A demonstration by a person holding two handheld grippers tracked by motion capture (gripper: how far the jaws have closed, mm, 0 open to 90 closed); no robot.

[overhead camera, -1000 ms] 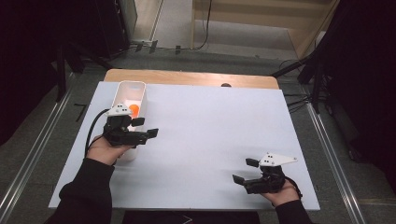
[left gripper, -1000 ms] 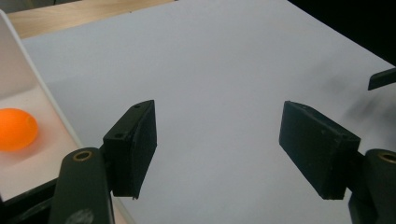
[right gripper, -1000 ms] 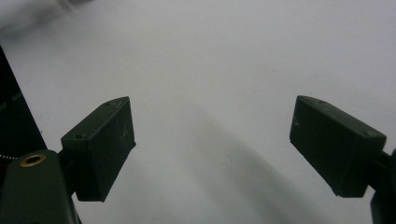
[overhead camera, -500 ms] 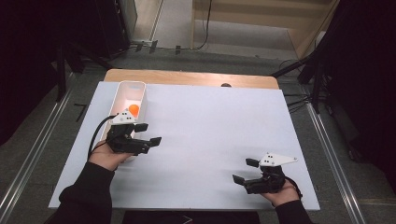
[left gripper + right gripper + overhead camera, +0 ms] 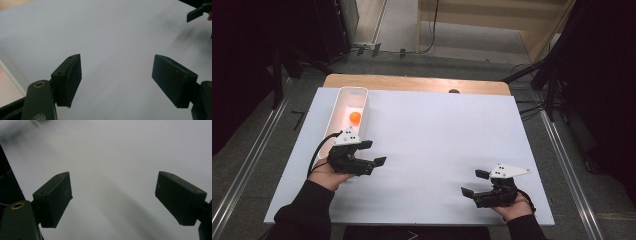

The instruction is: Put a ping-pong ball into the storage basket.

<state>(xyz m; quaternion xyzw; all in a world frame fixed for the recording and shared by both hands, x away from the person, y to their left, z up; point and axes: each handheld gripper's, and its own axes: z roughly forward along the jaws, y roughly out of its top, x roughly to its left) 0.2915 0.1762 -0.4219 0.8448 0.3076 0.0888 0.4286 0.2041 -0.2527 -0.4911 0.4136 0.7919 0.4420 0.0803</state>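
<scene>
An orange ball (image 5: 355, 118) lies inside a long white bin (image 5: 338, 105) at the table's far left. My left gripper (image 5: 374, 152) hovers just in front of the bin's near end and points right across the white table (image 5: 437, 130). Its jaws have just been opening and stand open, with nothing between them in the left gripper view (image 5: 117, 65). My right gripper (image 5: 473, 182) rests near the front right edge and points left. It is open and empty, as the right gripper view (image 5: 113, 180) shows.
Beyond the far edge of the white table top runs a wooden strip (image 5: 412, 82). Grey floor and metal rails (image 5: 242, 165) flank the table. A jaw of the right gripper (image 5: 197, 13) appears at the top right of the left gripper view.
My left gripper has drawn back from the bin toward the near side and sunk a little, and its jaws have spread wider. The right gripper has stayed put.
</scene>
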